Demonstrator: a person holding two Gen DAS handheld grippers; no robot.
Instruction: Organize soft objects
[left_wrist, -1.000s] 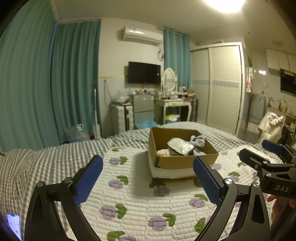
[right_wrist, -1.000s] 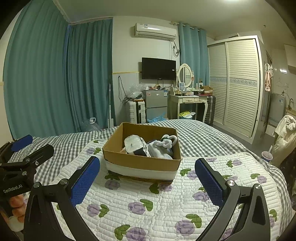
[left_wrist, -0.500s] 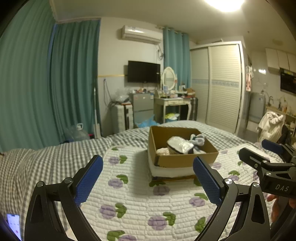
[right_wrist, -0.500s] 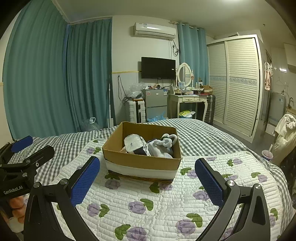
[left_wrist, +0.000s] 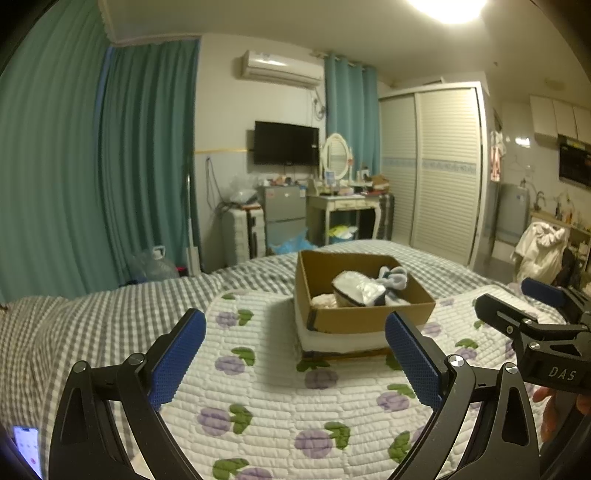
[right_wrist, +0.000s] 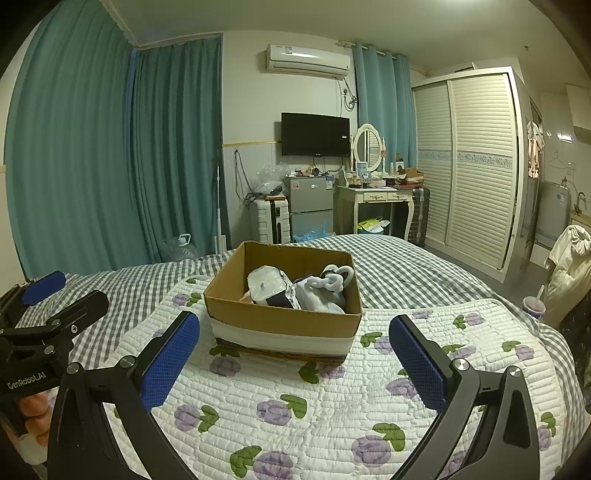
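Left tongs (left_wrist: 293, 352) hanging wide open over the quilt (left_wrist: 280, 398), nothing between the blue pads. Right tongs (right_wrist: 294, 352) likewise gaping wide, holding nothing. Each pair showing at the edge of the other's view, at 3 and at 9 o'clock.

Phone (left_wrist: 26, 448) peeking in at 8 o'clock of the left view, mostly cut off by the frame. Fingers behind the right tongs' handle only partly showing.

Cardboard box (right_wrist: 282, 321) sitting on the quilt at 12 o'clock from both tongs, just beyond the tips. Soft objects (right_wrist: 295, 288) lying inside it: white and grey bundles, hard to tell apart; box walls hiding the lower ones.

Cup with straw (right_wrist: 533, 306) standing off the bed at 3 o'clock. Beyond the bed (right_wrist: 399, 266): suitcase (right_wrist: 269, 219), small fridge (right_wrist: 308, 205), dressing table (right_wrist: 376, 194) with cluttered top, items too small to make out. TV (right_wrist: 315, 134) hanging on the far wall.
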